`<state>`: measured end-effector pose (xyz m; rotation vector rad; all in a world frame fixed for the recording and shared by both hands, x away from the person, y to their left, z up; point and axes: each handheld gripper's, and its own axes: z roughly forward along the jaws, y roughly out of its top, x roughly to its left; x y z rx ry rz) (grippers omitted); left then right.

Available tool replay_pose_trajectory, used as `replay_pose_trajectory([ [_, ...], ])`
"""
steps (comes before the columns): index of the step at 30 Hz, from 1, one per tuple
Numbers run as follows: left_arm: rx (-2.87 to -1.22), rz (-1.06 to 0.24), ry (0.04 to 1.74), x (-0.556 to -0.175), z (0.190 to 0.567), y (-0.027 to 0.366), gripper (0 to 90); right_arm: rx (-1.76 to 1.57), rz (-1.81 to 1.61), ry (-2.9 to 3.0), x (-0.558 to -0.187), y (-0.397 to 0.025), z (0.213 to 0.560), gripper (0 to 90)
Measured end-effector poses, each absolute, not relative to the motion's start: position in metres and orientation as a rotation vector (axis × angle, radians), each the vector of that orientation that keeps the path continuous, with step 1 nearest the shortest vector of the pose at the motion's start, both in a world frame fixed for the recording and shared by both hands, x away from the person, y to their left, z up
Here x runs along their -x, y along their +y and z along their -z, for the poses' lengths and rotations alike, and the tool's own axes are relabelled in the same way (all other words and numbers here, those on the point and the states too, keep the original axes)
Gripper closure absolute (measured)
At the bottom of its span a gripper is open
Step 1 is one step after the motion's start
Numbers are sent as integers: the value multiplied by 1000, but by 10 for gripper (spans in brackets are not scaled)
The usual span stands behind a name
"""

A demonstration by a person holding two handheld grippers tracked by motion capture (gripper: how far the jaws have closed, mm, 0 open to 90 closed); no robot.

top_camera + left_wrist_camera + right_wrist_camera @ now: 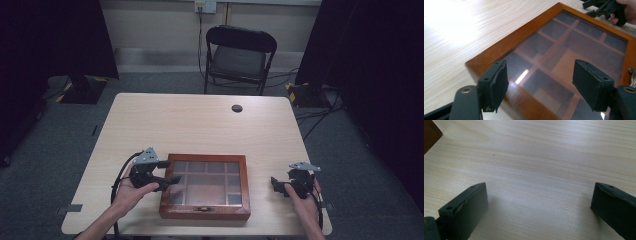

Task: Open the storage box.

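Observation:
A flat wooden box [205, 212] with a glass lid and several compartments inside lies closed near the table's front edge. Its small metal latch [202, 208] faces the person. My left gripper [169, 171] is open at the box's left edge, its jaws reaching over the frame. In the left gripper view the box frame [506, 45] and glass pass under the open left gripper [540, 67], nothing held. My right gripper [276, 185] rests right of the box, apart from it, open. In the right gripper view the right gripper [539, 187] stands over bare table, with the box corner [430, 132] at top left.
The light wood table [200, 125] has a round cable hole [237, 108] near its far edge. A black folding chair [239, 57] stands beyond the table. Cables run on the grey floor at the right.

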<state>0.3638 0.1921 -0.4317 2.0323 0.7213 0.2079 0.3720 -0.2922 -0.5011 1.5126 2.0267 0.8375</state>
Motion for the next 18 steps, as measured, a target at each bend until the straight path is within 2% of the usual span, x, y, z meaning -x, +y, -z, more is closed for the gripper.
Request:
replay_pose_trajectory([
  [6, -2056, -182, 673, -367, 423, 173, 294, -1513, -837, 2027, -372, -292, 501, 1],
  [12, -2065, -121, 607, -361, 425, 149, 339, -1516, -839, 2024, -372, -292, 501, 1],
  [18, -2083, -74, 562, -349, 428, 143, 378, -1516, -839, 2024, -372, -292, 501, 1],
])
